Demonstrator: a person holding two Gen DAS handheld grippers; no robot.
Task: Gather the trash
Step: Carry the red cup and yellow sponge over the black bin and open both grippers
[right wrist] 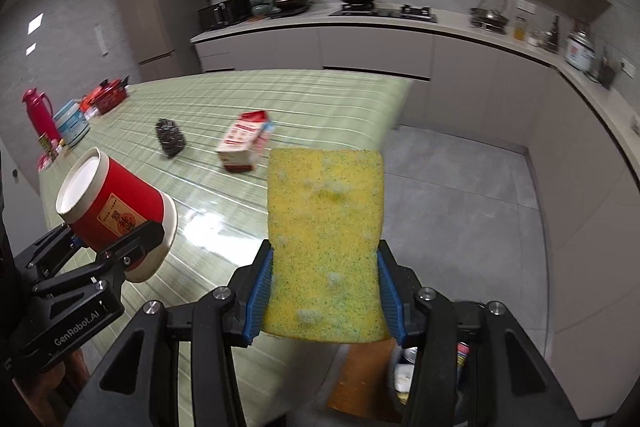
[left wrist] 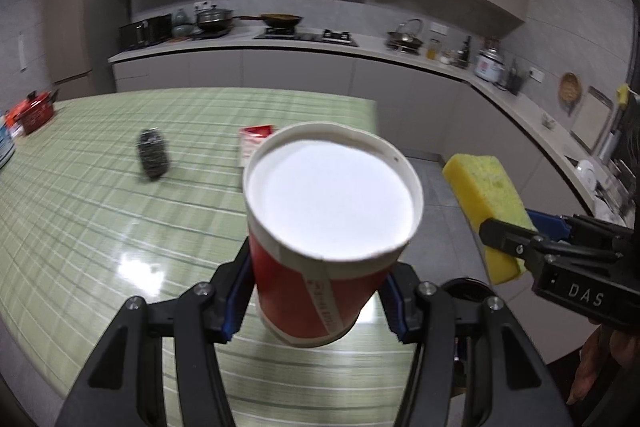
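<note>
My left gripper (left wrist: pixel 316 301) is shut on a red paper cup (left wrist: pixel 320 267) with a white inside, held tilted above the near edge of the green checked table (left wrist: pixel 100 187); cup and left gripper (right wrist: pixel 120 243) also show in the right wrist view, the cup (right wrist: pixel 116 215) at the left. My right gripper (right wrist: pixel 324 291) is shut on a yellow sponge (right wrist: pixel 324 239), held past the table's right edge over the floor; sponge (left wrist: pixel 484 195) and right gripper (left wrist: pixel 516 247) show in the left wrist view too. A steel scourer (right wrist: pixel 171 138) and a red-and-white carton (right wrist: pixel 244 141) lie on the table.
Red pot (right wrist: pixel 110 99), red flask (right wrist: pixel 38 115) and a tub (right wrist: pixel 72 123) stand at the table's far left. A bin (right wrist: pixel 436 367) with trash sits low beneath my right gripper. Kitchen counters (right wrist: pixel 360 23) with cookware run behind and along the right.
</note>
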